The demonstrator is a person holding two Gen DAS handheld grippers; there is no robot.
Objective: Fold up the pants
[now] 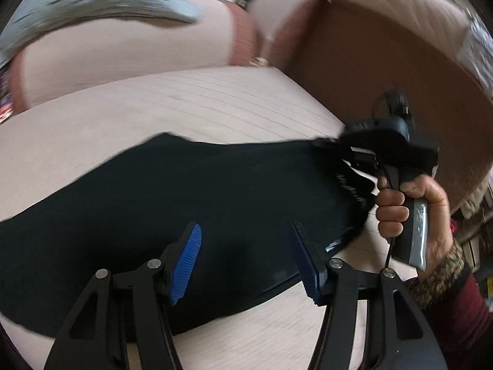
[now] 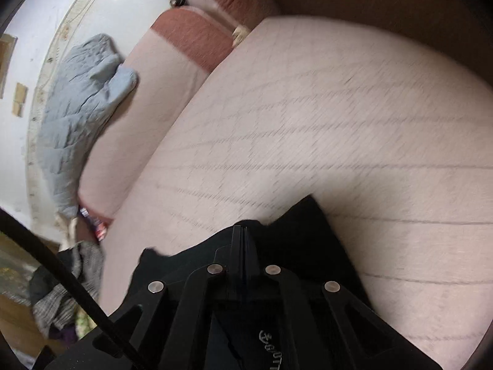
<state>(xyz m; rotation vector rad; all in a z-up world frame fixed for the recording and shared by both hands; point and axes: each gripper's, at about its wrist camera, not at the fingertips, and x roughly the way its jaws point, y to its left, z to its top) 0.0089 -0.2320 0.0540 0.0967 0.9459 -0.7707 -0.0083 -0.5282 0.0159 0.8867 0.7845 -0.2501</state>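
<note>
Left wrist view: left claw [image 1: 246, 256] hovering apart over black pants [image 1: 172, 203]; right claw [image 2: 245, 240] clamping pants edge. Fold beginning; next needs left grip.

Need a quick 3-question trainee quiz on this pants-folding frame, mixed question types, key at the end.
1. True or false: the left gripper is clamped on the black pants.
2. Which gripper has its jaws shut? A) left B) right C) both
3. Fill in: the pants lie on a pale pink ____ surface, with a grey blanket beyond.

Key:
1. False: its jaws stand apart above the fabric, blue pads clear of it.
2. B: the right gripper is closed at the pants' edge.
3. Cushioned (sofa-like).
</note>
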